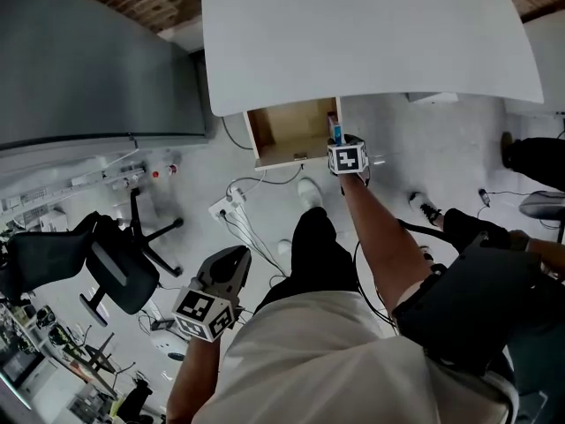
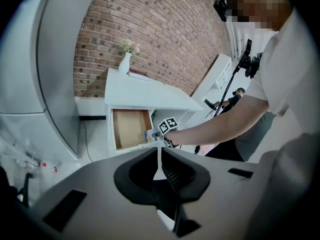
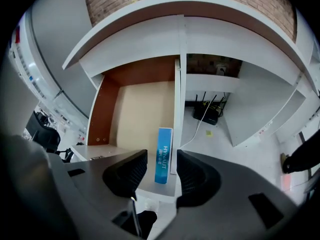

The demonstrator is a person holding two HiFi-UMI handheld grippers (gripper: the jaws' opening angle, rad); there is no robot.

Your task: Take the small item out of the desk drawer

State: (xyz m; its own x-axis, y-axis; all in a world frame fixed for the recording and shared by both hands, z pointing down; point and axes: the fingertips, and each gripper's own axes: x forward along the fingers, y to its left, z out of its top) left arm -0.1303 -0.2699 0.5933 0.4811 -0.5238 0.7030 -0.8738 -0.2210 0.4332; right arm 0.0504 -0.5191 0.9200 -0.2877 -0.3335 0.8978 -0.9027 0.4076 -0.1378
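Note:
The white desk has its wooden drawer pulled out. A small blue box stands on edge against the drawer's right wall, near the front corner. My right gripper is open, one jaw on each side of the box, with a gap between each pad and the box. In the head view the right gripper reaches into that corner by the blue box. My left gripper hangs low by the person's left side, far from the drawer, shut with nothing in it.
Black office chairs stand on the floor at the left. A power strip with cables lies below the drawer. A black box with cables sits under the desk. A white vase stands on the desk top.

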